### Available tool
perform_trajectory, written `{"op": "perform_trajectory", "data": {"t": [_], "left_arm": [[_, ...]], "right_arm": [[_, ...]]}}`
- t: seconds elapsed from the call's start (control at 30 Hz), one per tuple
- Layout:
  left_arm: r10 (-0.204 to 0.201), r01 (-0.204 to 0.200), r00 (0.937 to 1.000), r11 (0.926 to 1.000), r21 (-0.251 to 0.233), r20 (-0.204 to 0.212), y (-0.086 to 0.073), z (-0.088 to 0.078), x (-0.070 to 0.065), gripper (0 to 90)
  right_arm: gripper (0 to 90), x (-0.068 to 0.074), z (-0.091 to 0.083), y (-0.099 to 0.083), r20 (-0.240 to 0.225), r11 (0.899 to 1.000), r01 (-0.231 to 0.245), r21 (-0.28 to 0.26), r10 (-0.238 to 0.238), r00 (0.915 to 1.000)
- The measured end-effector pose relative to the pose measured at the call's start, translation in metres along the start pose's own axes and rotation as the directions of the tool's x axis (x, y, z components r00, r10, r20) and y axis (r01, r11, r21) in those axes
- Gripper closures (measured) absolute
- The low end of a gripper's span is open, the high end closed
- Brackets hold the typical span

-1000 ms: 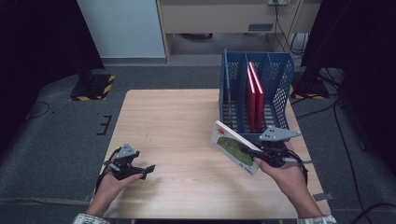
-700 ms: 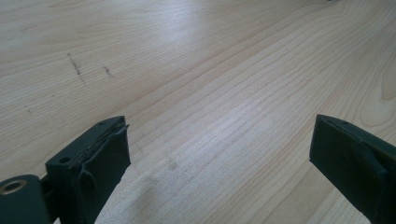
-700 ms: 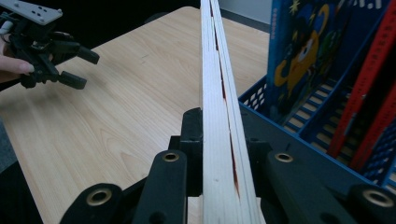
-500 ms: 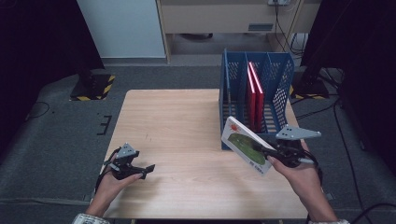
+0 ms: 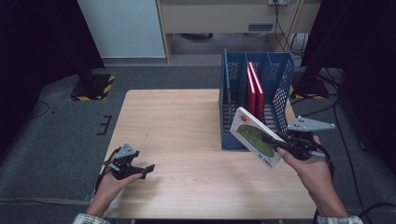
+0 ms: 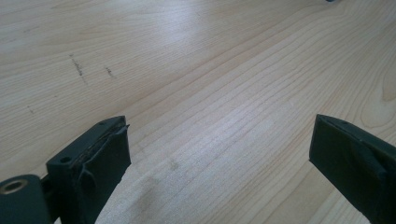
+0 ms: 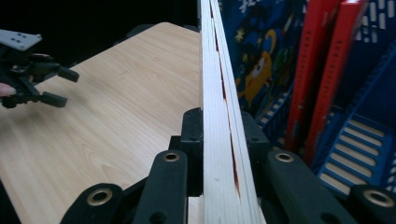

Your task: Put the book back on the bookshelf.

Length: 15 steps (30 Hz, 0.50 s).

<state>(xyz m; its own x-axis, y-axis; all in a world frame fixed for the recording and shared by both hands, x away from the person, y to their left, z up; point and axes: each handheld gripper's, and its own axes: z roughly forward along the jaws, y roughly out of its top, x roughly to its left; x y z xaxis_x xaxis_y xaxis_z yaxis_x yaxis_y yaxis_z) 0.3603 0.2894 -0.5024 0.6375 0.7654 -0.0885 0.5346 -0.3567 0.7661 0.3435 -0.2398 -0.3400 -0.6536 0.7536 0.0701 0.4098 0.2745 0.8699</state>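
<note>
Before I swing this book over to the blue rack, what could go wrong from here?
The right gripper pinches the book near one edge only, so the tilted book may pivot or slip in the jaws. The blue rack has narrow slots, and two red books already lean in the middle one; the book's corner could catch a divider or knock them. The left gripper rests open, far off, unable to steady anything.

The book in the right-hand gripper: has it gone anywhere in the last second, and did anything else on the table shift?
The right gripper, still clamped on the book, has lifted it and carried it toward the blue file rack, so its upper edge now overlaps the rack's front. Nothing was picked up or let go. The left gripper stayed open near the table's front edge, and the two red books still stand in the rack.
</note>
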Motion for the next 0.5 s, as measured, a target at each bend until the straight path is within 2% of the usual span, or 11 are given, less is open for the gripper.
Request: {"op": "perform_trajectory", "data": {"t": [0.5], "left_arm": [[-0.001, 0.001, 1.0000, 1.0000, 0.002, -0.001, 0.000, 0.000, 0.000, 4.5]], "right_arm": [[76.5, -0.022, -0.012, -0.001, 0.094, 0.999, -0.034, 0.029, 0.032, 0.9950]]}}
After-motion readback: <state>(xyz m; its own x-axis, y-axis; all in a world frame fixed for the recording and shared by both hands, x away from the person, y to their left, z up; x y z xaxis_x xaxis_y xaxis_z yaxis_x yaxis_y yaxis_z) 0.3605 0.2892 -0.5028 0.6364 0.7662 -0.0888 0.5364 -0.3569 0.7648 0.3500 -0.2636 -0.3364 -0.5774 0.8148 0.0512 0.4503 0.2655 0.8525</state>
